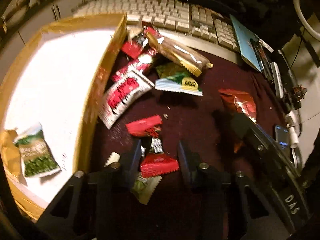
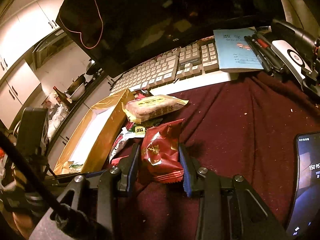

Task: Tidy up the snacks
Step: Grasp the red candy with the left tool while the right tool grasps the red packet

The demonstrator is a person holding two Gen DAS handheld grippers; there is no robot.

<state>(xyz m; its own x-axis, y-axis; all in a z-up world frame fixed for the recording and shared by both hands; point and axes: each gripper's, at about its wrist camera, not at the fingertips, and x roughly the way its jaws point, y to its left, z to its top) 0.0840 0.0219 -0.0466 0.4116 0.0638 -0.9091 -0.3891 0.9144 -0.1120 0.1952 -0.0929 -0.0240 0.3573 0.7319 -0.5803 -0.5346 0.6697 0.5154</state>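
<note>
- The phone [image 2: 306, 180] is cut off by the right wrist view's right edge.
- The green packet [image 1: 145, 188] lies partly hidden under a red packet [image 1: 158, 165].
- Print on the red-and-white packet [image 1: 124, 96] is smeared by blur.
- The monitor [image 2: 160, 16] runs past the top edge.

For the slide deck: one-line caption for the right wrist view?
Right gripper clamps a dark red snack packet beside the gold box.
</note>
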